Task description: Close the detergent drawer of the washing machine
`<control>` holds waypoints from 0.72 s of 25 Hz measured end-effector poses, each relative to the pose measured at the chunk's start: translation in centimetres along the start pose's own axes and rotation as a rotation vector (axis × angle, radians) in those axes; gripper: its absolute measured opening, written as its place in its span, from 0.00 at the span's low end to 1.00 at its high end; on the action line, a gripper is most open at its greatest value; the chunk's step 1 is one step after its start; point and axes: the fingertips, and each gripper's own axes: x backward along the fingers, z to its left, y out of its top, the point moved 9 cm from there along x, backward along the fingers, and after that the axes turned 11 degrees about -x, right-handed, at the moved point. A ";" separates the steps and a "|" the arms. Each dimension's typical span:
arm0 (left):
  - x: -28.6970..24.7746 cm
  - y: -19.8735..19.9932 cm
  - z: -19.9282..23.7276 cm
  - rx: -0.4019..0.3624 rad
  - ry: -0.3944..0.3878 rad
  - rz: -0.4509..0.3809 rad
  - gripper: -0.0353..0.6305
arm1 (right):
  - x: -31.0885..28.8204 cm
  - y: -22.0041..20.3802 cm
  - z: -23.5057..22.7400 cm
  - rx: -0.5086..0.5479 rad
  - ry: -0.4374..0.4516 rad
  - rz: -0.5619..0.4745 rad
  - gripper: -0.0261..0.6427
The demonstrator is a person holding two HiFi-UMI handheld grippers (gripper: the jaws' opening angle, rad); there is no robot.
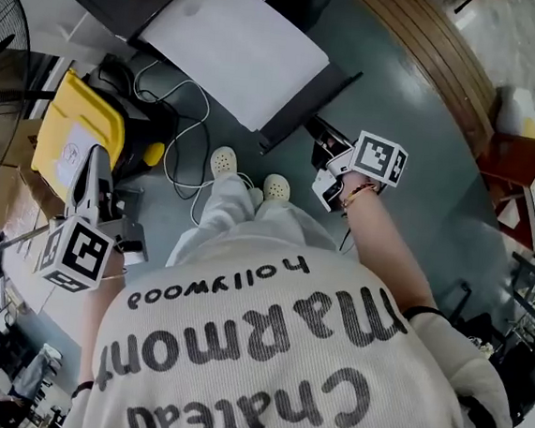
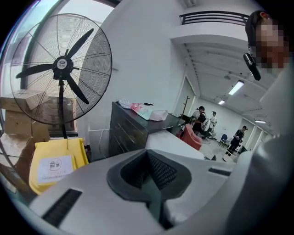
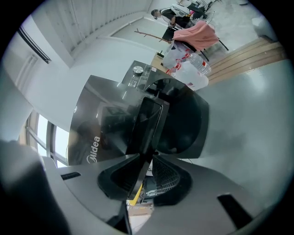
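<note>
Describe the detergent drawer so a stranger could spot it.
Find the dark grey Midea washing machine. The detergent drawer is the black panel jutting from its front, between the right tongs. It is thin and straight-edged, unlike the round door beside it.

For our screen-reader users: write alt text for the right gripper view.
The right gripper clamps the dark, flat front panel of a detergent drawer jutting from a dark grey Midea washing machine with a round door; clear plastic bottles sit behind it.
</note>
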 end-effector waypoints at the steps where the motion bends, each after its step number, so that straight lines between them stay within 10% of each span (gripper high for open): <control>1: -0.5 0.2 0.3 0.005 -0.004 -0.002 0.06 | 0.0 0.0 0.1 -0.005 -0.009 0.001 0.19; 18: -5.4 4.3 4.2 0.000 -0.104 -0.030 0.06 | 0.6 -0.5 1.9 -0.043 -0.051 -0.104 0.18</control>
